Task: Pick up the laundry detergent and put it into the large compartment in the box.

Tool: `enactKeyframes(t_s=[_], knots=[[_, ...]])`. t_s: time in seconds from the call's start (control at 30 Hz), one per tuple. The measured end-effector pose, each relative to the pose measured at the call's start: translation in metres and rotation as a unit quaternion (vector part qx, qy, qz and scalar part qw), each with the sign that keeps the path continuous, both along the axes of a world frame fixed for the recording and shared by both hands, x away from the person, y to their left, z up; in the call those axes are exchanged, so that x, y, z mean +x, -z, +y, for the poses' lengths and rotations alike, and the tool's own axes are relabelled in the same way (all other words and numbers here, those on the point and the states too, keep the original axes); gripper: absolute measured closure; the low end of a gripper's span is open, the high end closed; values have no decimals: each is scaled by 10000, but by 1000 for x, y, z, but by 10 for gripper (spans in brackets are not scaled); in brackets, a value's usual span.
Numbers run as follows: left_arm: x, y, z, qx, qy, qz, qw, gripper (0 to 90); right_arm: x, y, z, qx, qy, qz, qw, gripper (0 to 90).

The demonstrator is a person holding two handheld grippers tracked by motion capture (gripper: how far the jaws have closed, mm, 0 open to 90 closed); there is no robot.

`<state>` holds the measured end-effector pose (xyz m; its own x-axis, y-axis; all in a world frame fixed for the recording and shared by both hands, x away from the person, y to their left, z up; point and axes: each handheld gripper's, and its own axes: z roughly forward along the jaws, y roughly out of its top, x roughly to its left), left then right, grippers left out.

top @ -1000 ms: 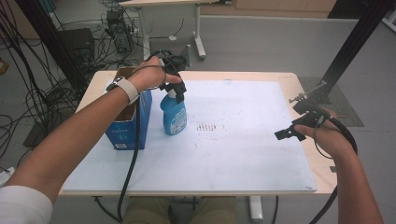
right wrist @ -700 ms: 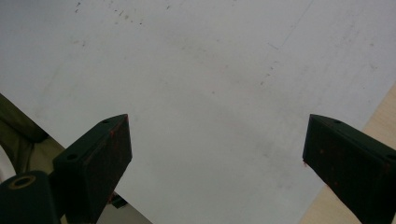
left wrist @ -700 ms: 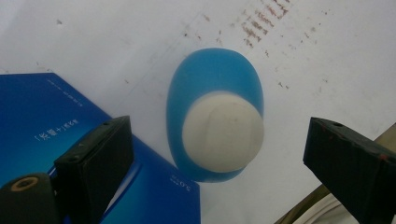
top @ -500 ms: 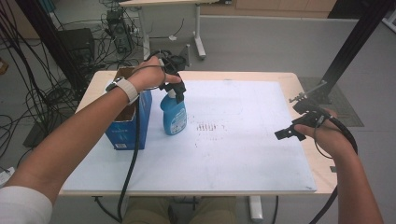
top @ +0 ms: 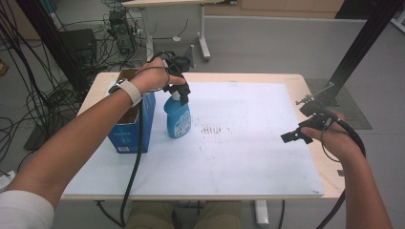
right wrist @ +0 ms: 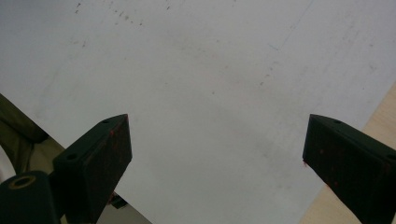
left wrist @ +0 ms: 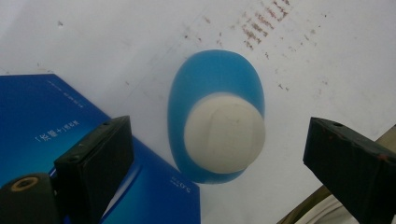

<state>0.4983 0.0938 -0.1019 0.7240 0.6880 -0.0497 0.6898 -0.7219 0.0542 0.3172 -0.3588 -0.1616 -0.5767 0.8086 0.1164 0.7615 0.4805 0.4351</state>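
Observation:
A blue bottle point(top: 177, 119) with a white top stands upright on the white sheet point(top: 239, 157), just right of an open blue carton point(top: 130, 128). My left gripper point(top: 177, 86) hovers right over the bottle's top. In the left gripper view I look straight down on the bottle's white cap point(left wrist: 225, 133) and blue body point(left wrist: 212, 77). The left gripper point(left wrist: 218, 128) is open, its jaws wide on either side of the cap and clear of it; the blue carton point(left wrist: 51, 116) lies to the left. My right gripper point(top: 297, 134) hangs open above the sheet near the table's right side, and the right gripper point(right wrist: 217, 123) holds nothing.
Reddish-brown specks point(top: 210, 130) mark the sheet right of the bottle. A black post with a clamp point(top: 313, 101) rises at the table's right edge. The wooden table edge point(right wrist: 373, 121) shows past the sheet. Cables and equipment crowd the floor at back left.

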Motion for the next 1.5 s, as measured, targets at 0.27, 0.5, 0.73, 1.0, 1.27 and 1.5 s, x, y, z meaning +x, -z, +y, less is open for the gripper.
enactKeyframes(t_s=[0.27,0.5,0.73,1.0,1.27,1.5], knots=[[0,0,1,-4,4,-3,10000,90,0,0,0,-3,0,2,10000,79],[0,0,2,-5,-6,-16,10000,90,1,0,1,-1,1,9,10000,79],[-1,0,2,-21,-6,-32,10000,90,0,0,1,-2,7,-16,10000,80],[-1,0,2,-19,6,-22,10000,90,0,-1,1,-10,3,-5,10000,80],[0,1,2,1,-14,-30,10000,89,1,0,1,-4,-2,13,10000,80],[0,1,2,6,-31,-29,10000,89,1,0,1,-9,3,11,10000,80]])
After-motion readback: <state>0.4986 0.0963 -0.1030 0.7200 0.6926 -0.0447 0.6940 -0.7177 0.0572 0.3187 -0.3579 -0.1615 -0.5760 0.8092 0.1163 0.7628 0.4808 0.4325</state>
